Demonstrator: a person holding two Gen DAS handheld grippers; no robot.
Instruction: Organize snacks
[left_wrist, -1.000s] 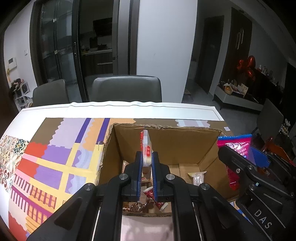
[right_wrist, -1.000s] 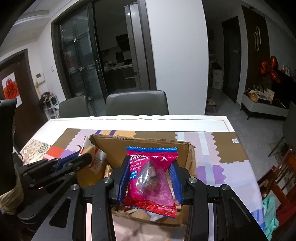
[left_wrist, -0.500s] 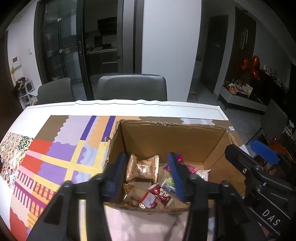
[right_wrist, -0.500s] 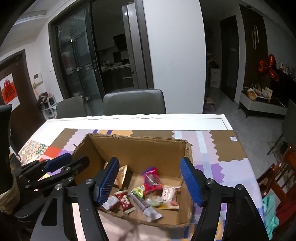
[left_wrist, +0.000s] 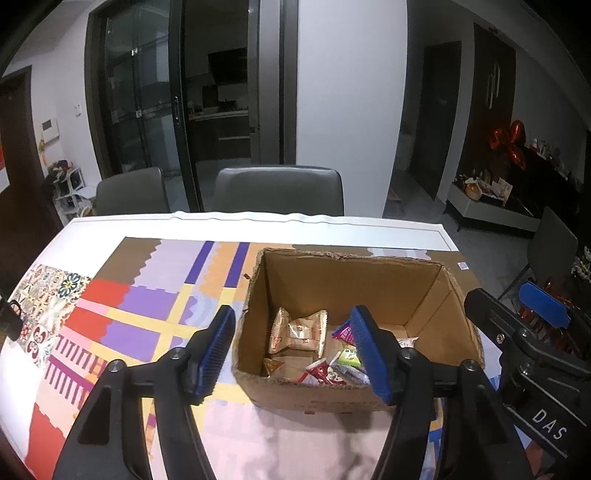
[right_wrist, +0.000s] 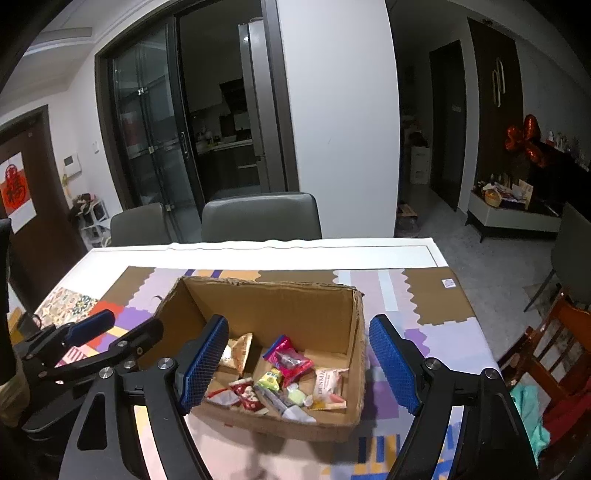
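Left gripper (left_wrist: 295, 352) hangs over the near-left corner of the box (left_wrist: 354, 280), jaws spread and opening, nothing pinched; the box's left wall and some snacks show in the gap, well below the pads. Right gripper (right_wrist: 299, 363) hangs over the box's near side, jaws wide and opening, also empty; its left pad sits over the interior, its right pad just outside the right wall. Each tool shows at the edge of the other's view, side by side and apart. Box is open-topped cardboard, sits on the mat (left_wrist: 122, 317) on the white table (left_wrist: 258, 225), toward the mat's right half. Snacks lie loose on the box floor, left to right in the right wrist view: gold pack (right_wrist: 236, 352) by the left wall, red-white pack (right_wrist: 247, 397) near the front, green pack (right_wrist: 269, 380) in the middle, pink pack (right_wrist: 290, 358) just behind it, white-orange pack (right_wrist: 328, 387) toward the right wall. Left wrist view shows a twisted gold wrapper (left_wrist: 299, 332) at the left of the floor. Two grey chairs (right_wrist: 262, 218) stand at the table's far edge
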